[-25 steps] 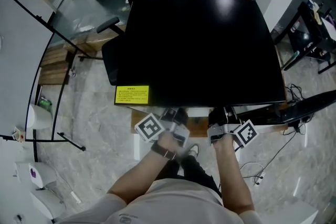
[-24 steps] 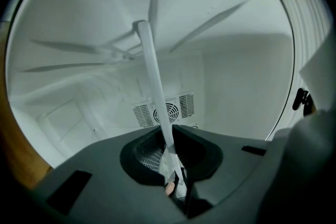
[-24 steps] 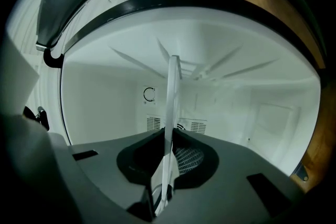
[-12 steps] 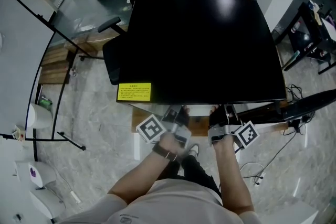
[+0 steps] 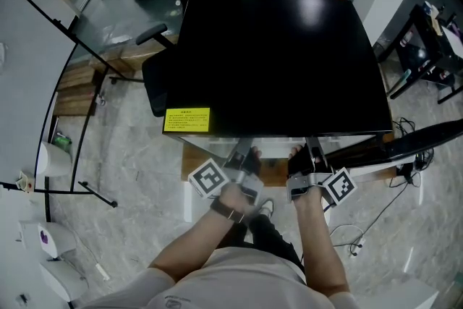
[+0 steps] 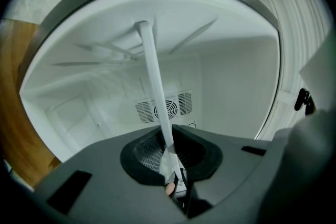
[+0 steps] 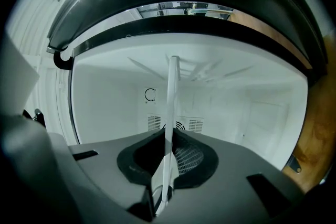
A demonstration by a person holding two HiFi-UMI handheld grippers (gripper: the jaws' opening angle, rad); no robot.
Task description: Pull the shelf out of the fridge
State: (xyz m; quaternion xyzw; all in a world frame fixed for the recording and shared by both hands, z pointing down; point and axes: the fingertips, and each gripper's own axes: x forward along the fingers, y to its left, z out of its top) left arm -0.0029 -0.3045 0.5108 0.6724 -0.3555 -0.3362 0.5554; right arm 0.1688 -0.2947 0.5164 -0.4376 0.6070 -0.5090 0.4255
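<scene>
The black fridge fills the middle of the head view, seen from above. At its front a pale shelf sticks out below the top edge. My left gripper and right gripper both grip that front edge. In the left gripper view the shelf runs as a thin white strip into the shut left gripper. The right gripper view shows the shelf the same way, with the right gripper shut on it. Behind lies the white fridge interior with a fan vent.
The open fridge door juts out at the right. A yellow label sits on the fridge's front left corner. A black office chair stands close to the left side. Cables lie on the marble floor to the right.
The fridge's front edge and yellow label have crept away from the grippers, and more of the pale shelf shows between them. Both grippers keep their hold.
</scene>
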